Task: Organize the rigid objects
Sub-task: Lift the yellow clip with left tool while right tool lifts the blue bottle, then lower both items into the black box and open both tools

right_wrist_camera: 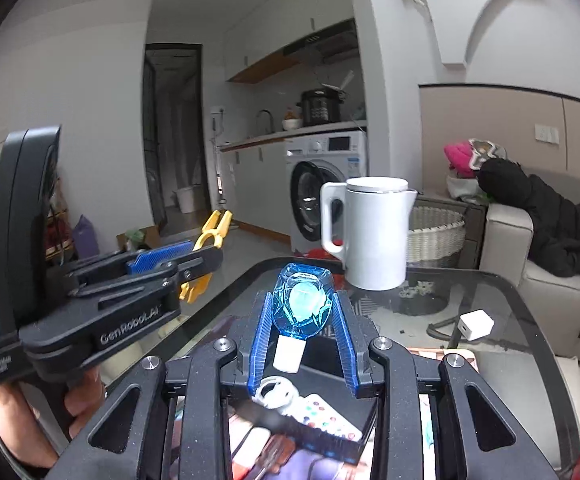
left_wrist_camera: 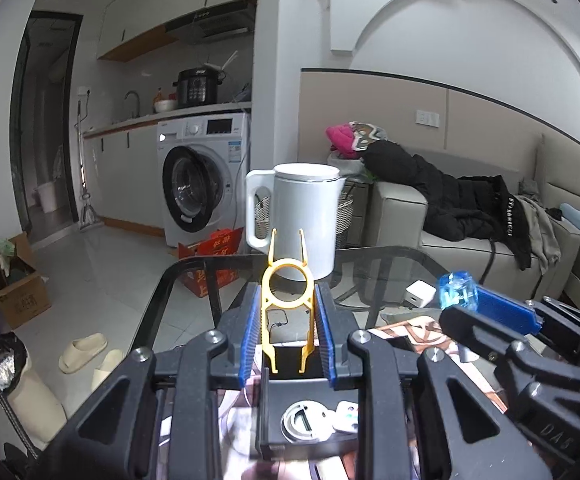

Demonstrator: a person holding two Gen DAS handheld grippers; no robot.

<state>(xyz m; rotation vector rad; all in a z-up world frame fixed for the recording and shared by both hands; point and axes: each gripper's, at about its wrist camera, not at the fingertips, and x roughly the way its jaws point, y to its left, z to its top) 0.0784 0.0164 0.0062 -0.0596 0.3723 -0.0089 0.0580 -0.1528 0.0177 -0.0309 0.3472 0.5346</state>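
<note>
My left gripper [left_wrist_camera: 288, 300] is shut on a yellow plastic clip tool [left_wrist_camera: 288, 300] with a ring in its middle, held upright above the table. It also shows in the right wrist view [right_wrist_camera: 206, 248]. My right gripper [right_wrist_camera: 302, 300] is shut on a faceted blue crystal bottle [right_wrist_camera: 302, 300] with a white cap, also seen in the left wrist view [left_wrist_camera: 456, 290]. Below both grippers lies a black tray [left_wrist_camera: 268, 412] holding a white round piece [left_wrist_camera: 302, 420] and a white remote with coloured buttons [right_wrist_camera: 326, 420].
A white kettle [left_wrist_camera: 302, 220] stands at the far edge of the glass table [left_wrist_camera: 390, 272]. A white charger cube [right_wrist_camera: 476, 324] lies to the right. A sofa with dark clothes [left_wrist_camera: 470, 208] is behind, a washing machine [left_wrist_camera: 202, 184] at back left.
</note>
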